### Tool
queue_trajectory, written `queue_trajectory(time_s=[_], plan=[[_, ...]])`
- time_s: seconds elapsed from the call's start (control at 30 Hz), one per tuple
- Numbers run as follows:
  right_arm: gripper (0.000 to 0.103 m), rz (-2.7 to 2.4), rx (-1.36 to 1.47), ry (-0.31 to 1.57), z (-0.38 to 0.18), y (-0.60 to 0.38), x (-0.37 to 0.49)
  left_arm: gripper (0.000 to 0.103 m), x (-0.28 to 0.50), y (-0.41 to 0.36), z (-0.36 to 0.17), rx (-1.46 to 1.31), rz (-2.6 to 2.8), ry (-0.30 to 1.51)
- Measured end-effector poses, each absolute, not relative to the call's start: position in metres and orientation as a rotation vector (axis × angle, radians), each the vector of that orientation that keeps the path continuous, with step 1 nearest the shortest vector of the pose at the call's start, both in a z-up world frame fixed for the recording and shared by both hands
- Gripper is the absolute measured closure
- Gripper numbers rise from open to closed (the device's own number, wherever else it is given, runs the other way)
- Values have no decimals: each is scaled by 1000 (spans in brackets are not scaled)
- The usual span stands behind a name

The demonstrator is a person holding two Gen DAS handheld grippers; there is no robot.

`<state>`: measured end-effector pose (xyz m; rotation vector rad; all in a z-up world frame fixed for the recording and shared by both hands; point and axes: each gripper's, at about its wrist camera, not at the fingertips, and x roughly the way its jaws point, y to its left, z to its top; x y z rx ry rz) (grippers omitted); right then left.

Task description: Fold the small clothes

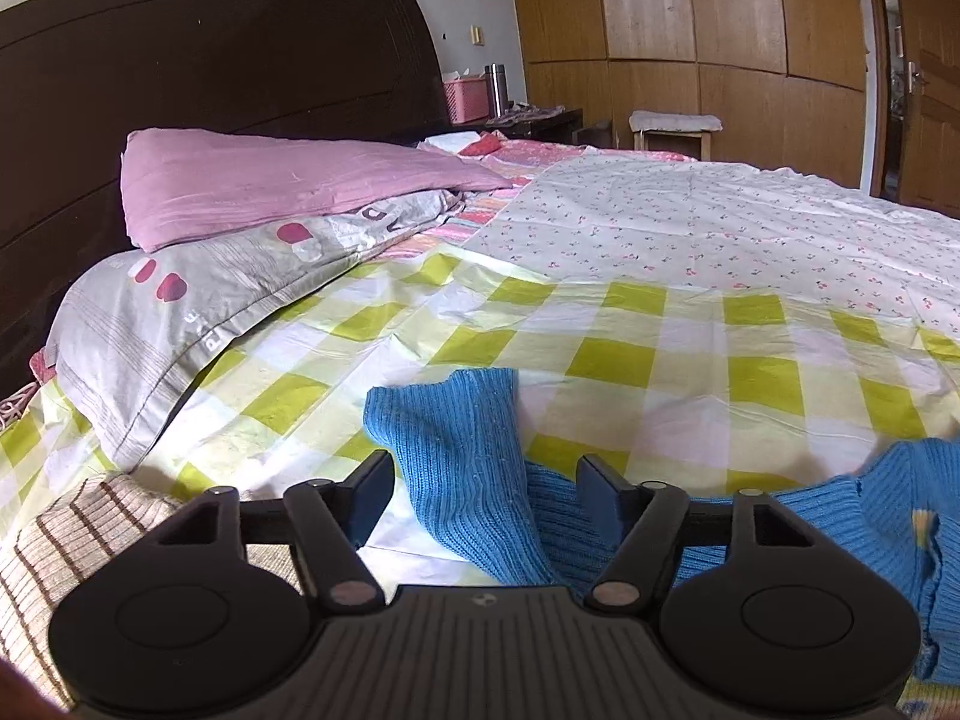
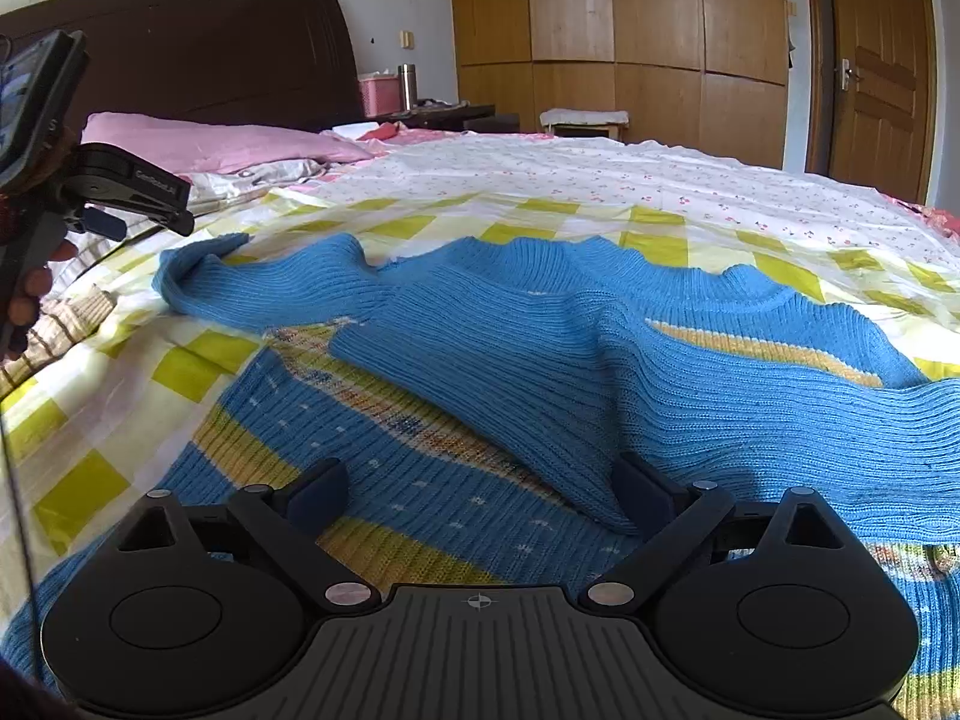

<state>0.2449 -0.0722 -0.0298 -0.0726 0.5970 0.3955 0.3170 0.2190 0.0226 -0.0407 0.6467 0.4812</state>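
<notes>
Right tongs (image 2: 480, 495) hover spread over the blue sweater (image 2: 540, 348); left tongs (image 1: 483, 480), angled downward, straddle its sleeve (image 1: 462, 450), unpinched.

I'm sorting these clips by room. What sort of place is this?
A home bedroom, most likely: a made bed with a dark headboard, a pink pillow and a checked sheet, plus a wooden wardrobe along the far wall.
</notes>
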Motion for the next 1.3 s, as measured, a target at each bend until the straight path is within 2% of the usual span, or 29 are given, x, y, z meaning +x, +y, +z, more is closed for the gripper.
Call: queue_trajectory(time_s=[0.03, 0.2, 0.27, 0.33, 0.53, 0.73, 1.0, 1.2, 1.3], plan=[[6, 396, -73, 597, -30, -72, 245, 42, 322, 221, 19, -42, 486, 664], [6, 401, -62, 596, -30, -73, 245, 58, 340, 234, 4, -60, 526, 732], [6, 403, -58, 596, -30, -74, 245, 68, 340, 239, 1, -77, 534, 736], [6, 404, -56, 595, -30, -74, 245, 87, 339, 244, 0, -105, 522, 737], [6, 405, -49, 593, -30, -75, 246, 89, 329, 242, 13, -141, 497, 687], [7, 410, -26, 588, -28, -79, 245, 90, 317, 210, 49, -192, 316, 610], [9, 400, 22, 574, -22, -87, 241, 89, 277, 116, 93, -216, -114, 536], [11, 377, 144, 617, -10, -118, 229, 88, 237, 78, 66, -65, -186, 581], [14, 361, 208, 660, -8, -134, 227, 87, 221, 80, 46, -88, -191, 612]])
